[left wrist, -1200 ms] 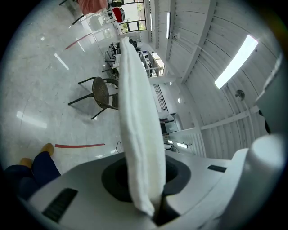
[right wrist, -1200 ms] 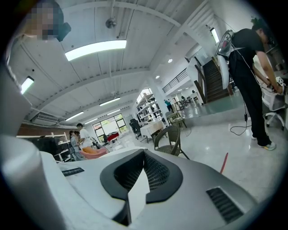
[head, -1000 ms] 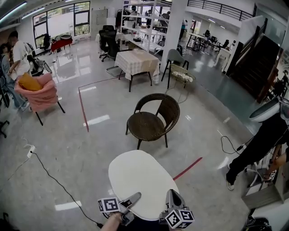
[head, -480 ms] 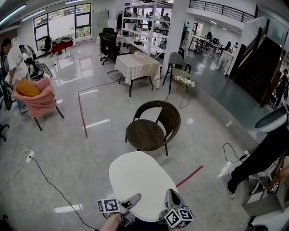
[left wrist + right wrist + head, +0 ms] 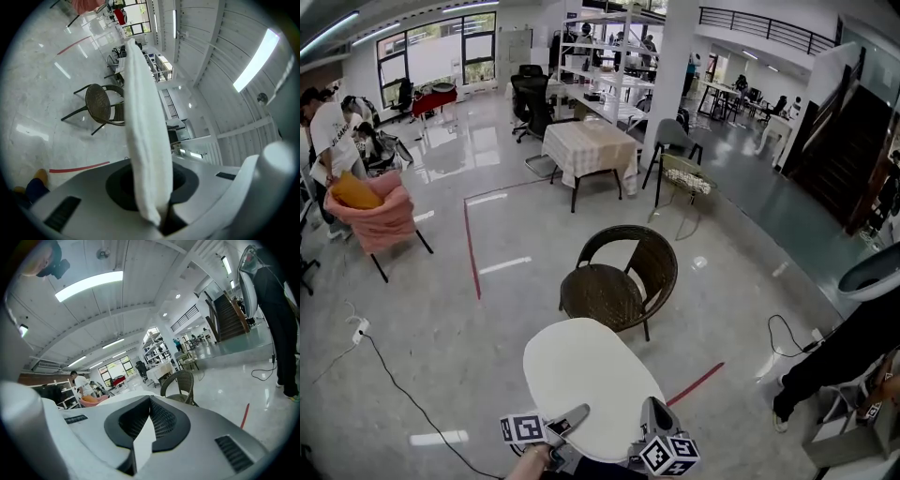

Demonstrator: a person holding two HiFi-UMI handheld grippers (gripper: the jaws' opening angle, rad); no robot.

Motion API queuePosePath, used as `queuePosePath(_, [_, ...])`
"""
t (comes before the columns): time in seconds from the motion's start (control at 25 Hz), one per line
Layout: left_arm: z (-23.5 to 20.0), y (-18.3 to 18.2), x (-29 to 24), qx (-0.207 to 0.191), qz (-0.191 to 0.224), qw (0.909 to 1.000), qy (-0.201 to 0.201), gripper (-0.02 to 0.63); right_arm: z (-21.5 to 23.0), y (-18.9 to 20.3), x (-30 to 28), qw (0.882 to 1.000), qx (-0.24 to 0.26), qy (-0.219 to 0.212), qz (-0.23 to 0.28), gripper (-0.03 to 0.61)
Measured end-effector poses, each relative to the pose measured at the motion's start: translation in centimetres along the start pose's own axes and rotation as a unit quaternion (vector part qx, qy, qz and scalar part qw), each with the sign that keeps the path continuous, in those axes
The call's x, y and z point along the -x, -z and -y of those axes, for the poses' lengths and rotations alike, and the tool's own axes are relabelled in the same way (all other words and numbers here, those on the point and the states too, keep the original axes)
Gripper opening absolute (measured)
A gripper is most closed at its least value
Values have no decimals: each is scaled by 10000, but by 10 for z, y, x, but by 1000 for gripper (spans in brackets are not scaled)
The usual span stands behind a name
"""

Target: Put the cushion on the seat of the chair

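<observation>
A white oval cushion (image 5: 591, 380) is held flat in front of me in the head view, gripped at its near edge on both sides. My left gripper (image 5: 573, 418) is shut on the near-left edge and my right gripper (image 5: 653, 412) is shut on the near-right edge. Just beyond the cushion stands a dark wicker chair (image 5: 617, 279) with nothing on its seat. In the left gripper view the cushion (image 5: 143, 136) runs edge-on out of the jaws, with the chair (image 5: 100, 105) to its left. In the right gripper view a corner of the cushion (image 5: 143, 442) sits between the jaws, the chair (image 5: 181, 383) ahead.
Red tape lines (image 5: 472, 246) mark the glossy floor, one (image 5: 695, 383) right of the cushion. A cable (image 5: 405, 378) trails at left. A person in black (image 5: 844, 352) stands at right. Farther off are a cloth-covered table (image 5: 591, 145) and a pink armchair (image 5: 377, 214).
The wicker chair has drawn closer to the cushion's far edge in the head view as I carried the cushion forward. Both grippers keep the same hold.
</observation>
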State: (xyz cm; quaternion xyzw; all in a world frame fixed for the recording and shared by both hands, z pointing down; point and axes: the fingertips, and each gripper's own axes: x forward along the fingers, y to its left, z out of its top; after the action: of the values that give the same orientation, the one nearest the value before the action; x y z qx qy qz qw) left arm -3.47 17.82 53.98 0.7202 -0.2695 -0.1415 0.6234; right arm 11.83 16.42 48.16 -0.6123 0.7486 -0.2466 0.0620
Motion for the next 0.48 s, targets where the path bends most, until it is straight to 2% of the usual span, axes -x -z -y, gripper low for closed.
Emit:
queuePosePath(0.28, [-6, -6, -26, 33, 143, 9999, -39, 75, 15, -7, -18, 9998, -34, -146, -92, 17])
queuePosePath(0.48, [-4, -4, -38, 68, 201, 9998, 55, 75, 27, -8, -20, 9999, -109, -61, -73, 17])
